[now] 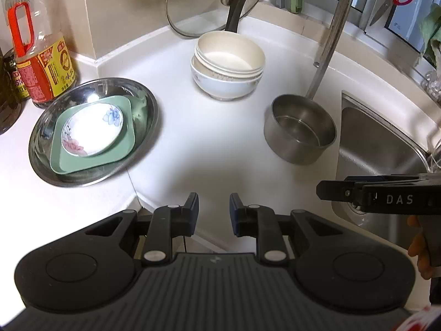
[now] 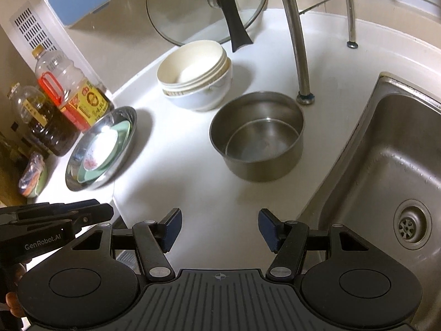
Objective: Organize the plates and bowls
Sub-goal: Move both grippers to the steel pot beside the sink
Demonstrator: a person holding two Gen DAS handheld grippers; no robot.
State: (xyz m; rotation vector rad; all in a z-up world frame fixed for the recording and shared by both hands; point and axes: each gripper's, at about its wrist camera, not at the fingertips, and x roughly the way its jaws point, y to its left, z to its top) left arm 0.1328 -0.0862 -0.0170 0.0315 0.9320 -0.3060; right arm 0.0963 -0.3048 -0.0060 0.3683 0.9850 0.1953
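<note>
Two grippers hover above the white surface, both empty. The left gripper has its jaws slightly apart with nothing between them; the right gripper has its jaws wide open over bare surface. Stacked bowls sit near the back edge, in front of a glass lid. A steel pot stands just beside the sink. Toward the left edge, a steel plate carries a green dish and a floral saucer, next to the bottles.
</note>
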